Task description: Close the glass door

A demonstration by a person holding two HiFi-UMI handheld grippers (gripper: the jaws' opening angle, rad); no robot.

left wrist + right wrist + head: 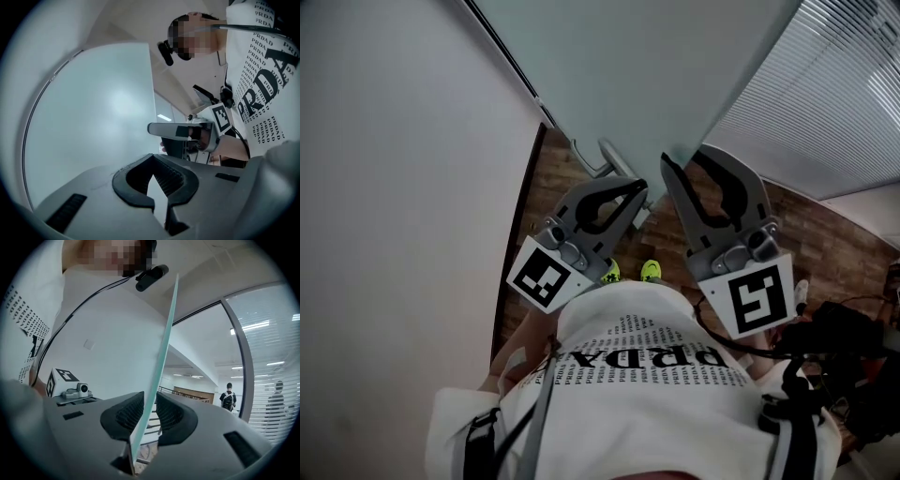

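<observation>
The glass door (647, 75) stands upright with its long axis vertical, and its free edge faces the person. In the head view the pane runs away from that edge toward the top of the frame, between a white wall (394, 187) on the left and slatted blinds (844, 94) on the right. A metal handle (598, 157) sticks out from the door's left face, above the brown floor (825, 234).

The right gripper (686, 157) sits on the free edge. In the right gripper view the greenish edge rises from between the 2 jaws toward the top of the frame, leaning slightly right. The jaws are closed narrowly on it, with 1 ribbed pad (171, 413) close against each face of the pane.

The left gripper (639, 186) is just left of the right one and near the handle; whether it touches the handle I cannot tell. Its 2 fingers meet at the tips and hold nothing. Beyond them, the door's broad pale face fills the left of the left gripper view
</observation>
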